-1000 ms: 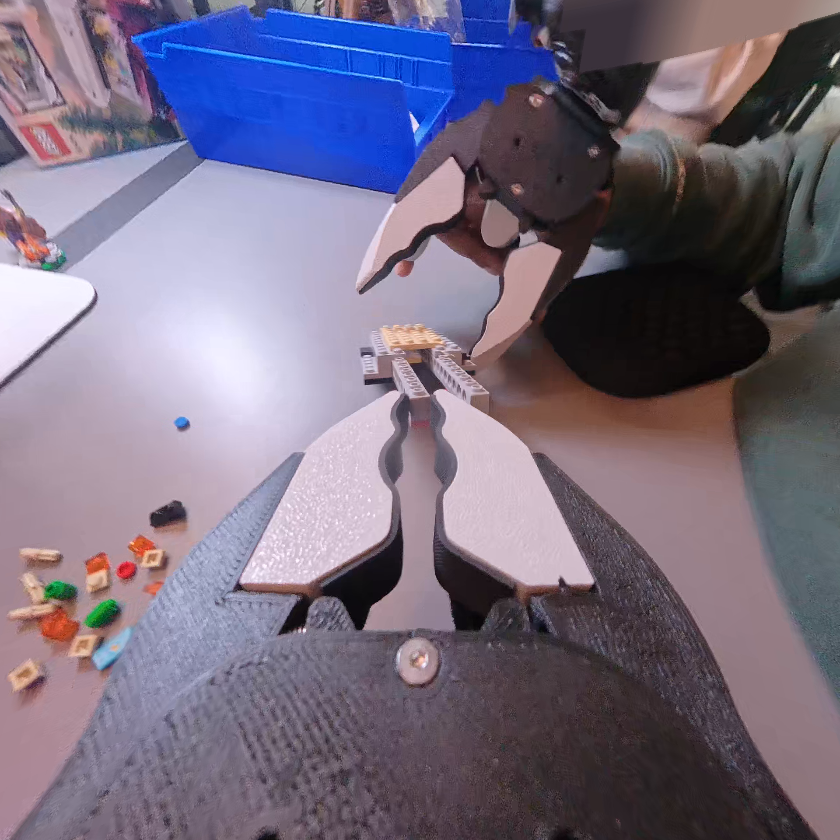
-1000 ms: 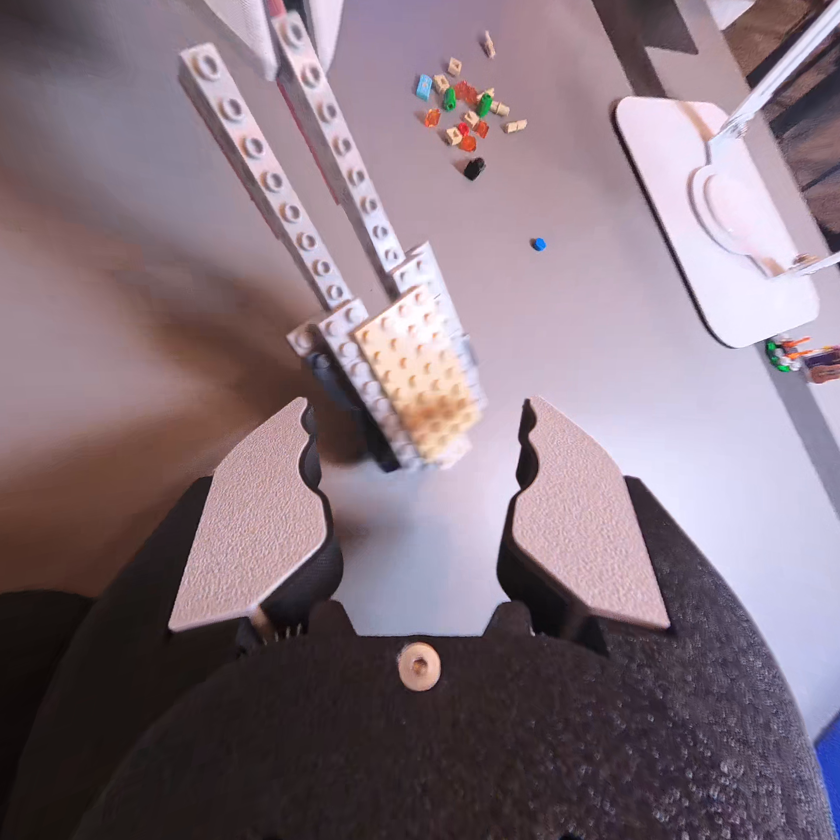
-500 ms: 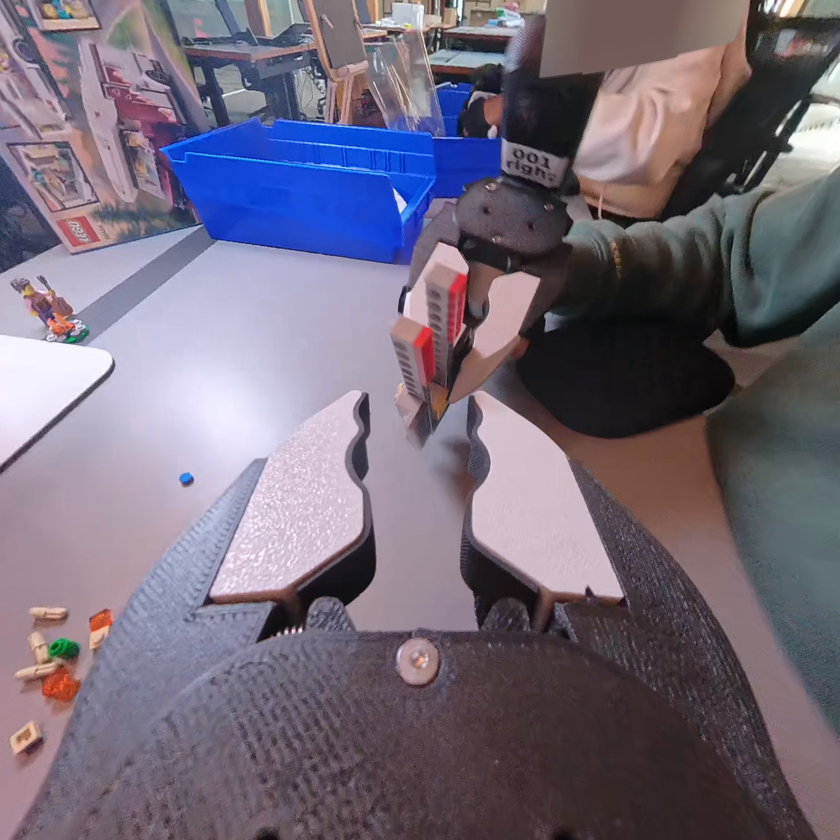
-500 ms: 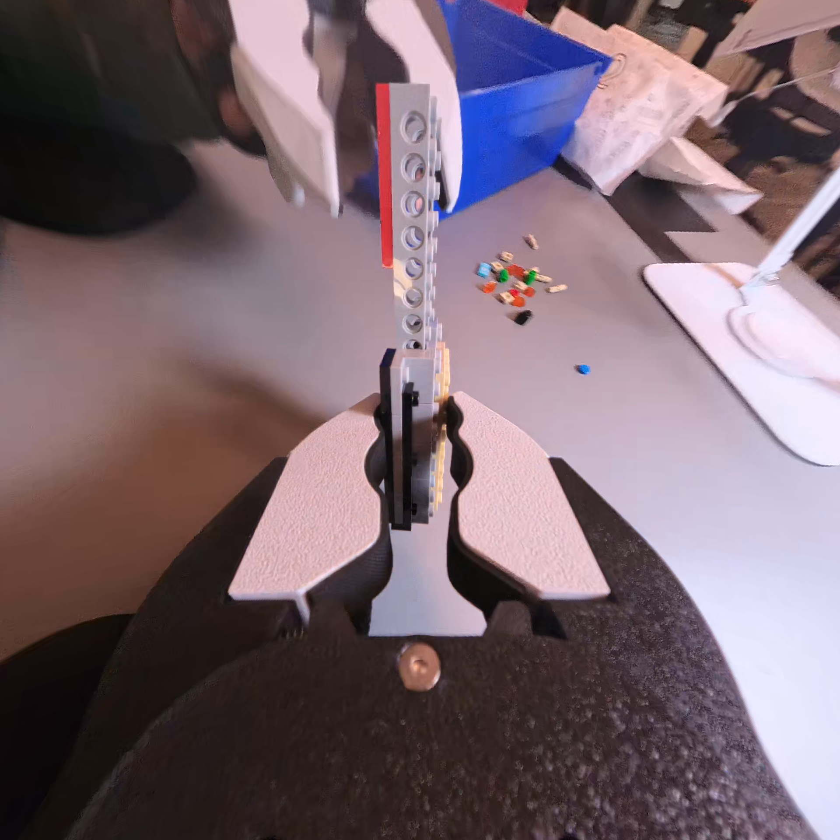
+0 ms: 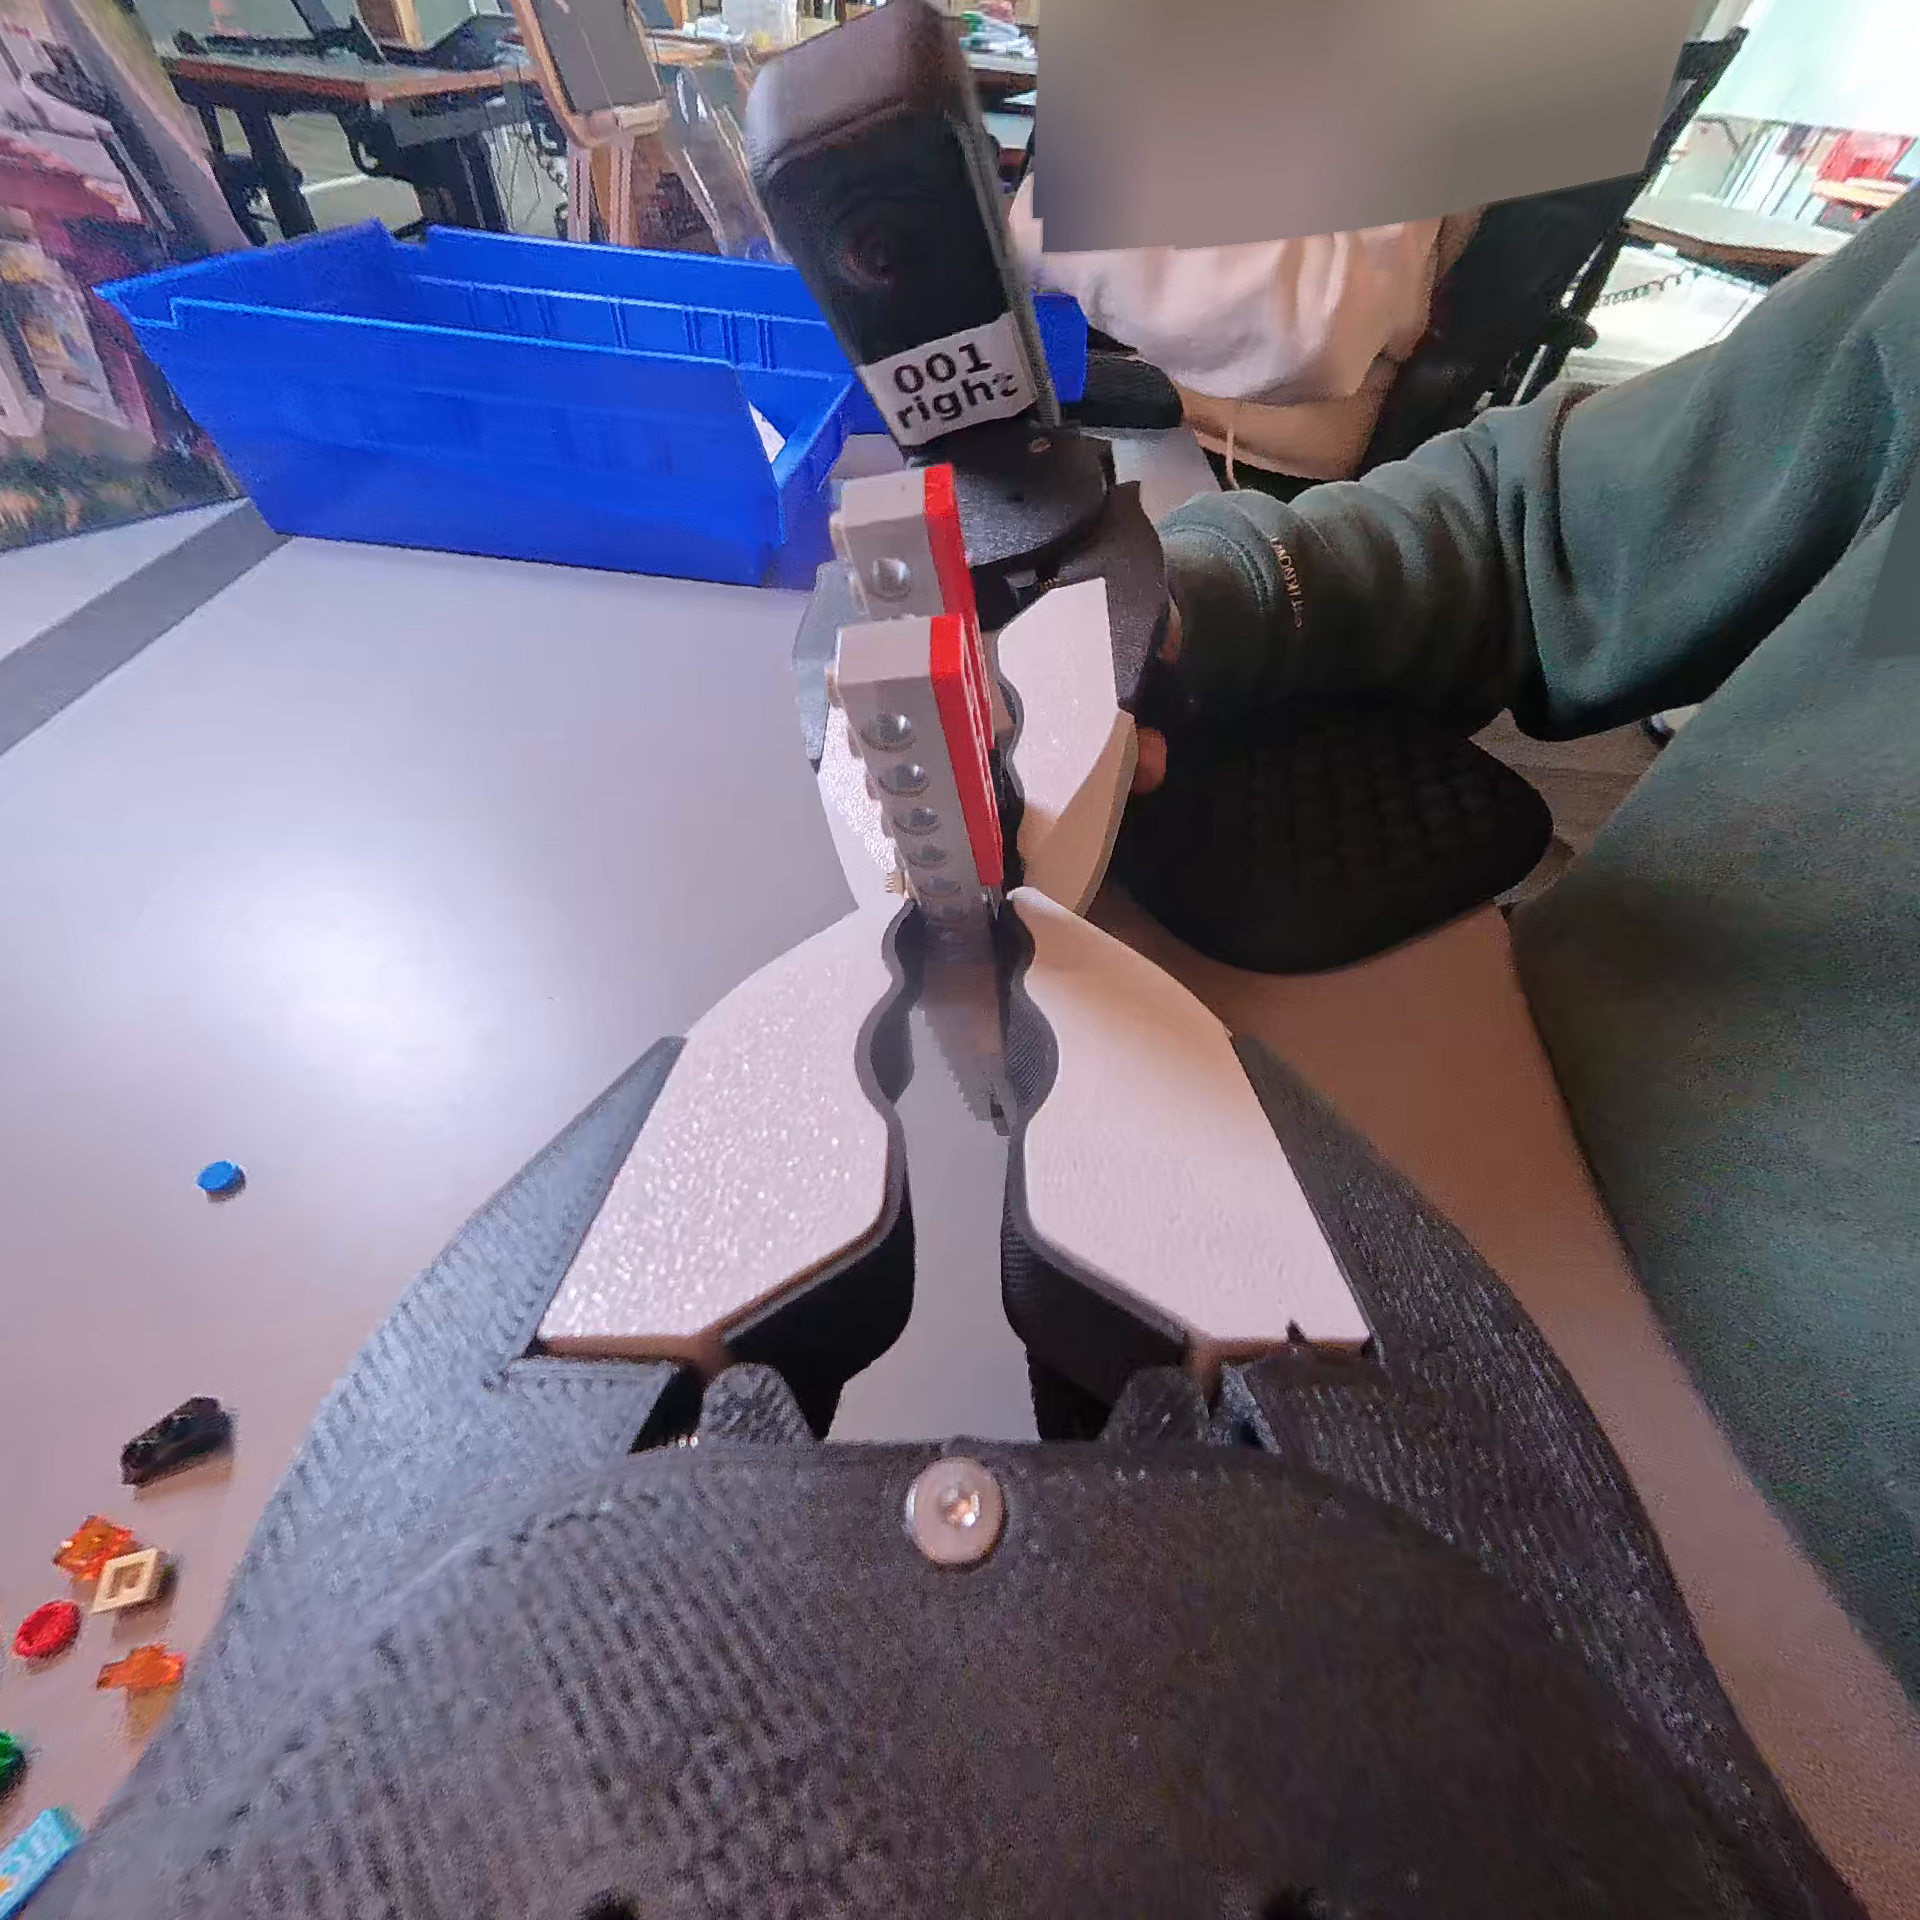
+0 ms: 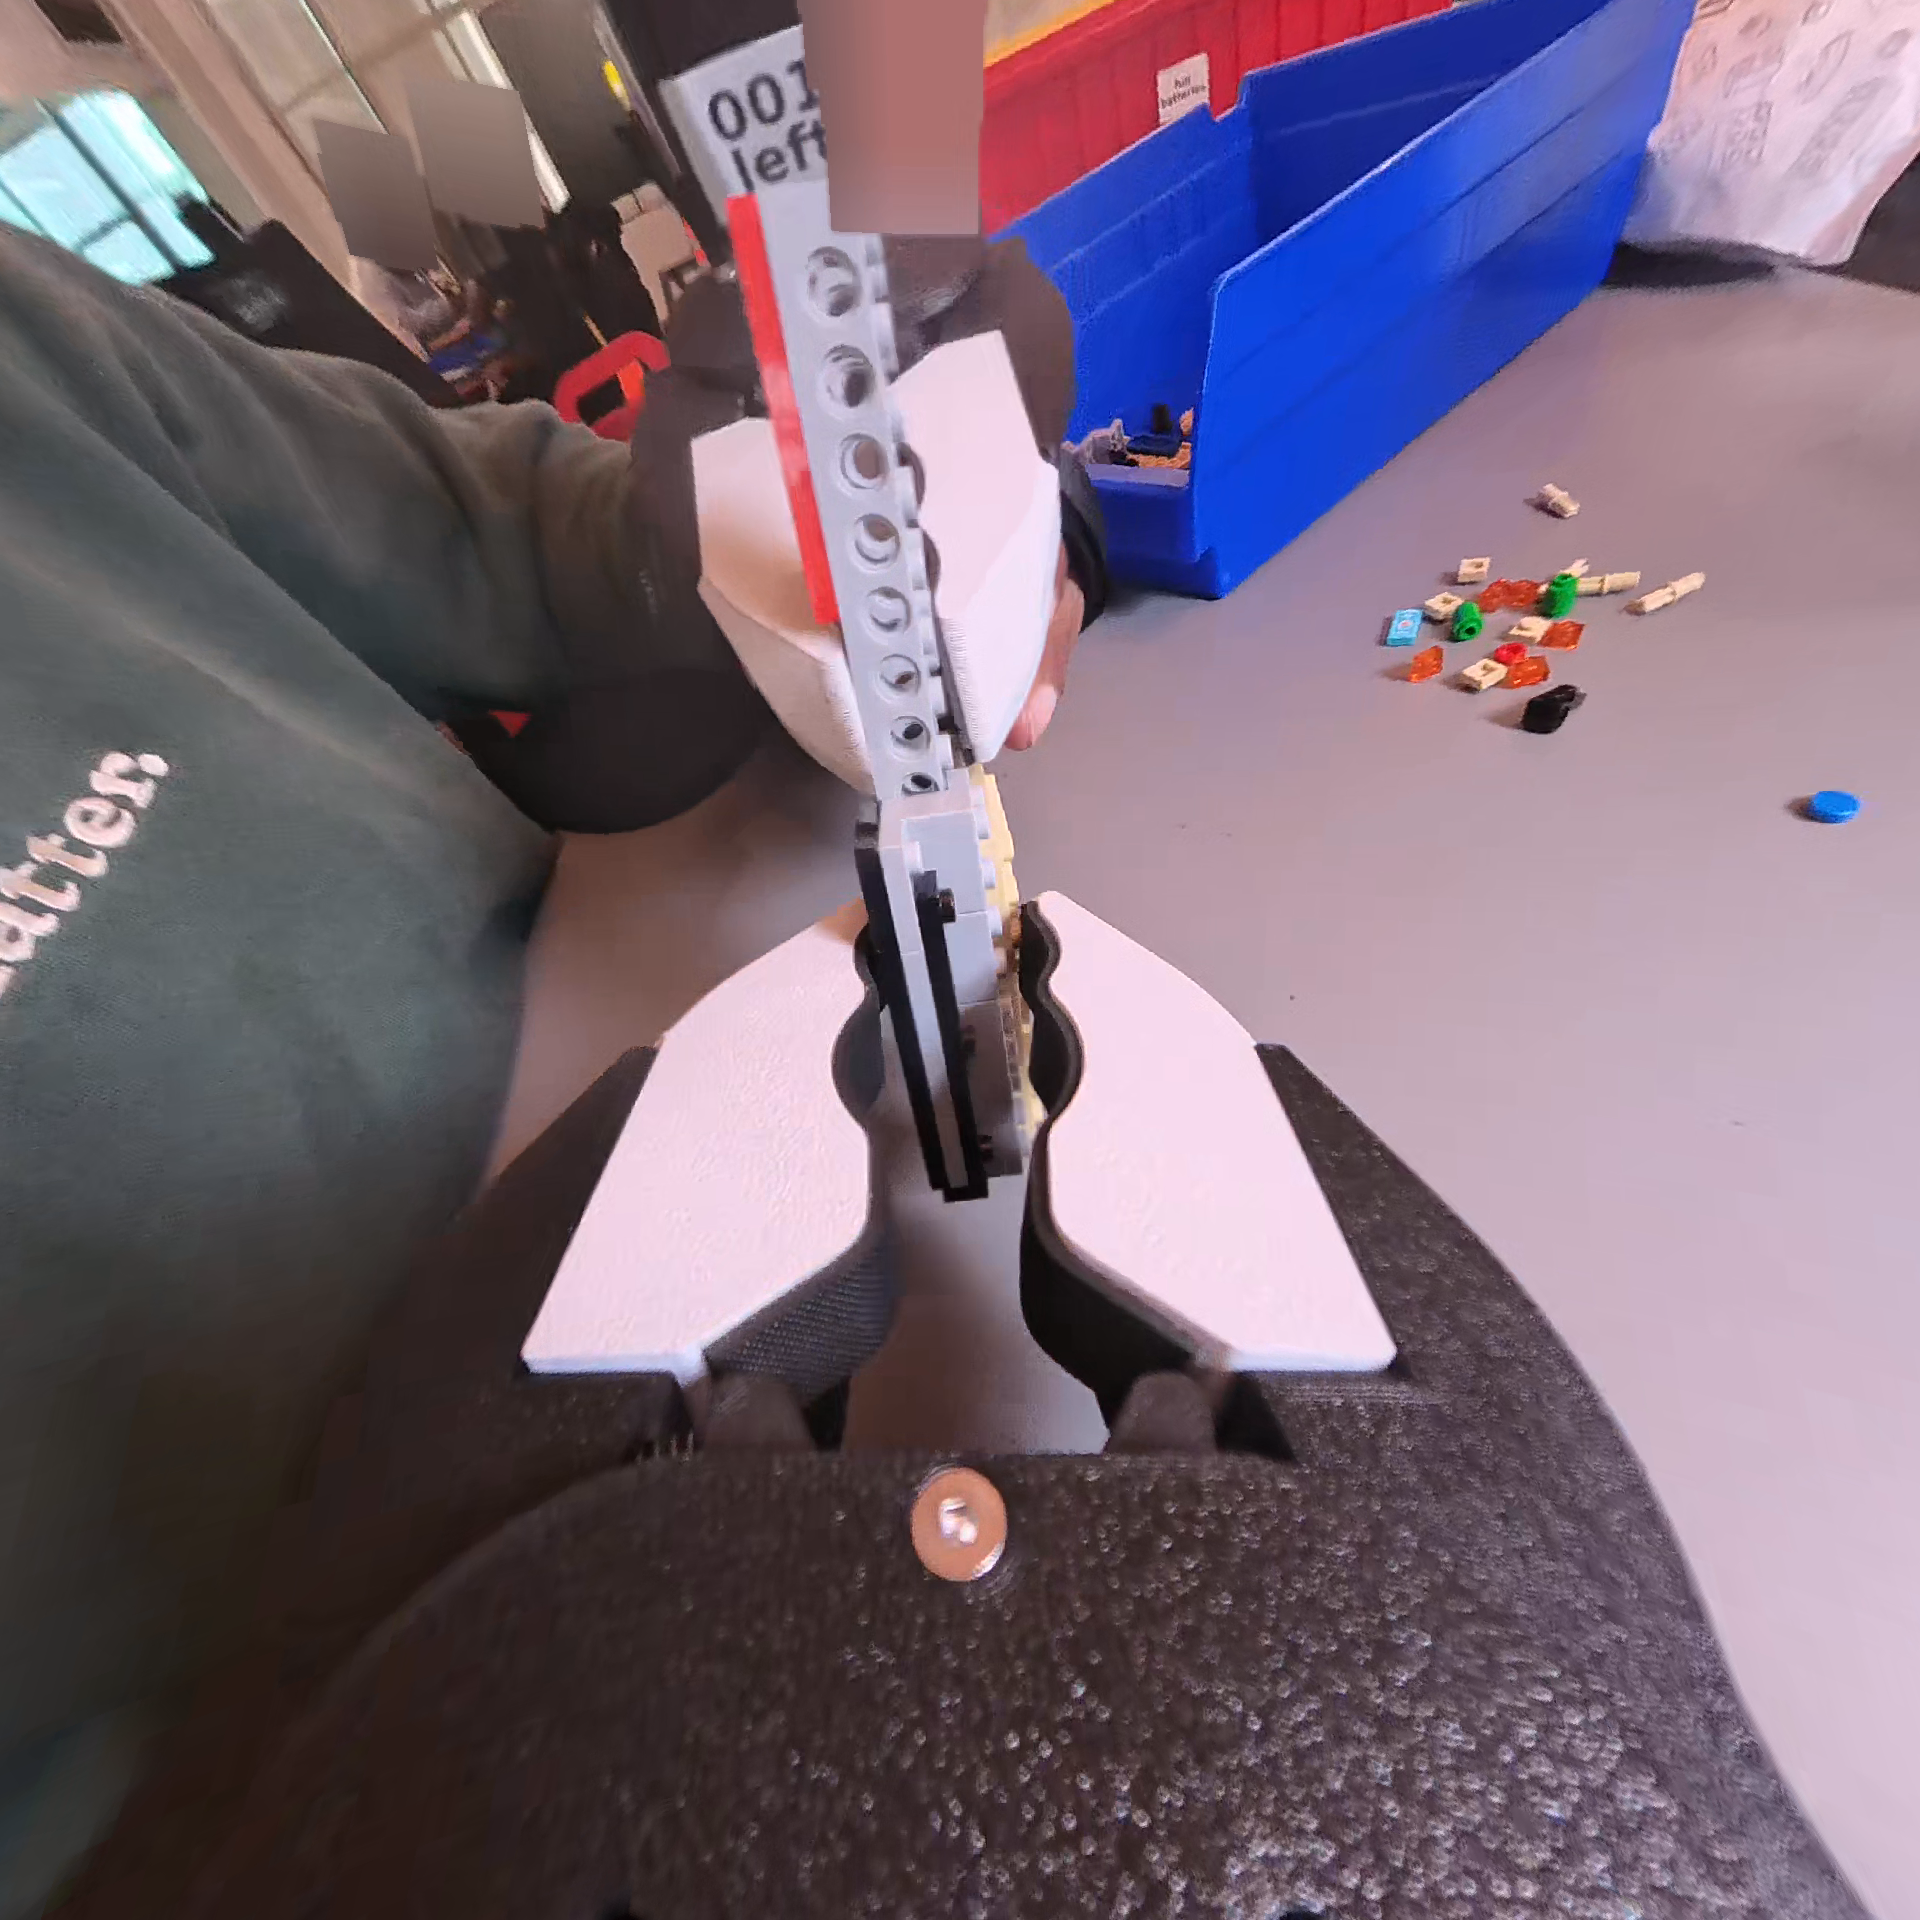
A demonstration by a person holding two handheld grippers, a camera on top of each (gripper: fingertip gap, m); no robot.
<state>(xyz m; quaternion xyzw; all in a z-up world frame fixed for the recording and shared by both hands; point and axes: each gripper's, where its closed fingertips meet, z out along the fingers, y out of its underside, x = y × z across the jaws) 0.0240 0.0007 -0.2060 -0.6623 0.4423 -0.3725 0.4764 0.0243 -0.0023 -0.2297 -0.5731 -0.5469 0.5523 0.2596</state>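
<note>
Grey brick assembly (image 6: 940, 997) with red-edged beams, tan plate and black plates held upright between both grippers: right gripper (image 6: 951, 925) pinching its thick base, left gripper (image 5: 951, 914) pinching the beam end. Grey tabletop (image 5: 416, 831) below; loose small bricks (image 6: 1507, 634) off right; blue bin (image 5: 499, 416) beyond. White labels on both gripper bodies.

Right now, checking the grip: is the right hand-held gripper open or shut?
Shut: the right hand-held gripper clamps the grey brick assembly.

Blue bin (image 5: 499, 436), loose small bricks (image 6: 1507, 634), perhaps a lamp base.
</note>
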